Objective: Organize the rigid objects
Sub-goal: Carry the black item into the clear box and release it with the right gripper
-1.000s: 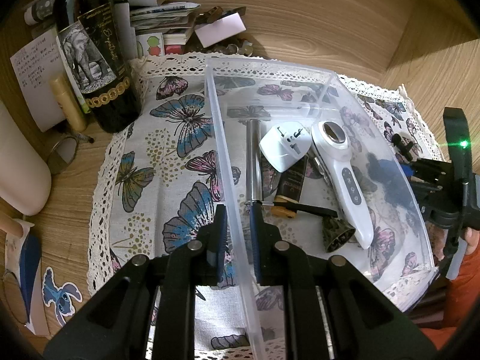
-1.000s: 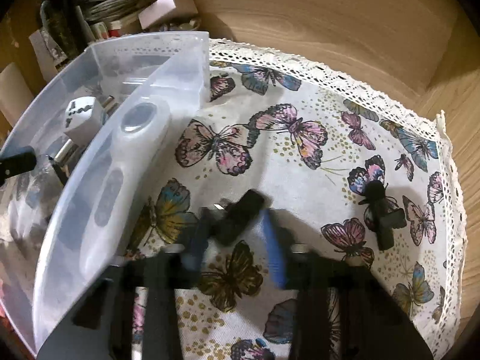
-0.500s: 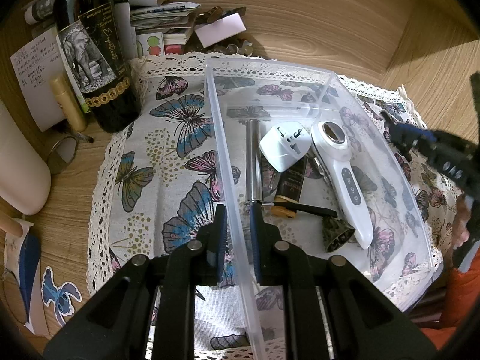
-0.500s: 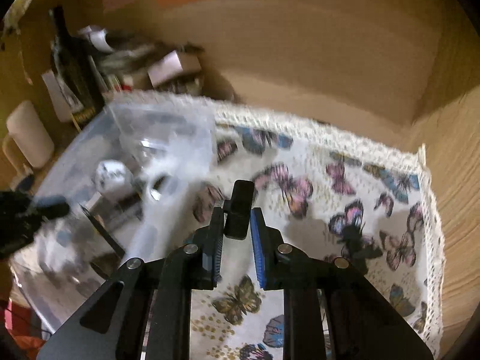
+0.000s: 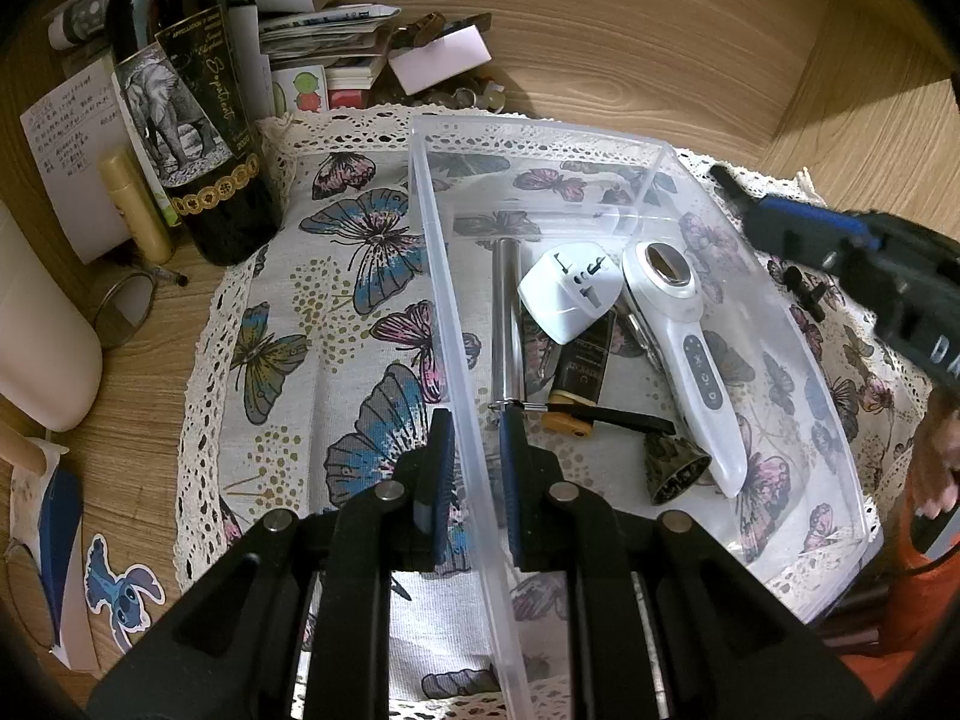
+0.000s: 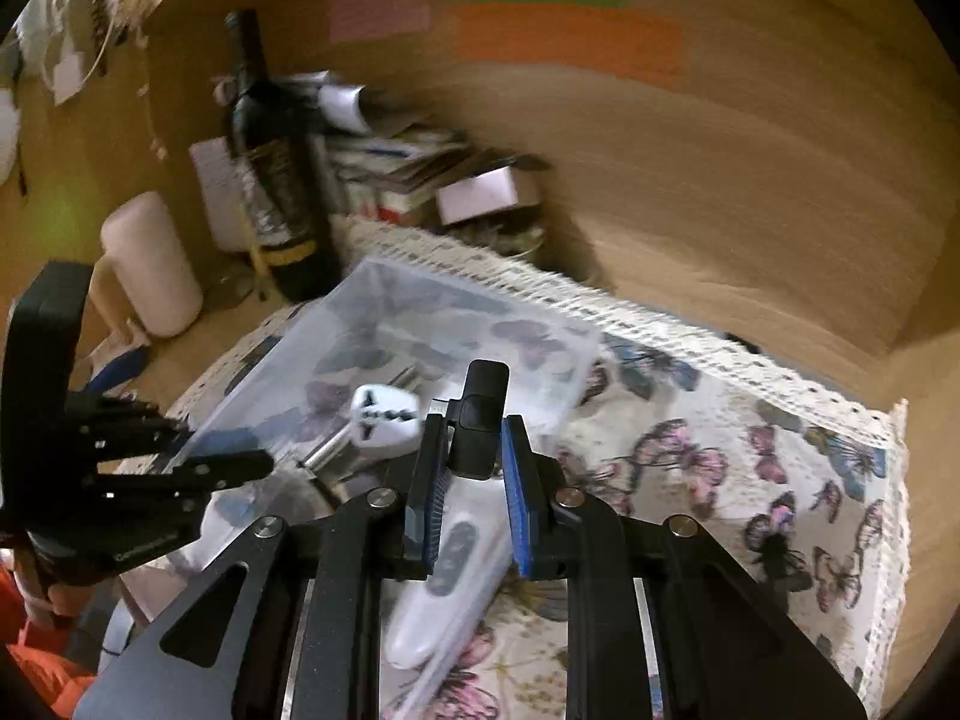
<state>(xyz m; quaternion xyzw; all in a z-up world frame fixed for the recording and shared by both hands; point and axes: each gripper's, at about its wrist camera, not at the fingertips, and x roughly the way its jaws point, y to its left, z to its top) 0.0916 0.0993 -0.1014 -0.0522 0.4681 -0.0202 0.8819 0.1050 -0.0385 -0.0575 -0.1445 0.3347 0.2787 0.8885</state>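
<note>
The right gripper (image 6: 471, 468), low over the butterfly cloth (image 6: 750, 468) a second ago, is now hanging above the clear bin (image 5: 600, 147), pinching one small black block (image 6: 480, 426) between its nearly closed fingers. The left gripper (image 5: 474, 462) is staying clamped on the bin's left wall, one finger on each side. Lying inside the bin are one white plug adapter (image 5: 567, 291), one white handheld device (image 5: 684, 354), one metal rod (image 5: 507, 324) and one small bell (image 5: 675, 468)
</note>
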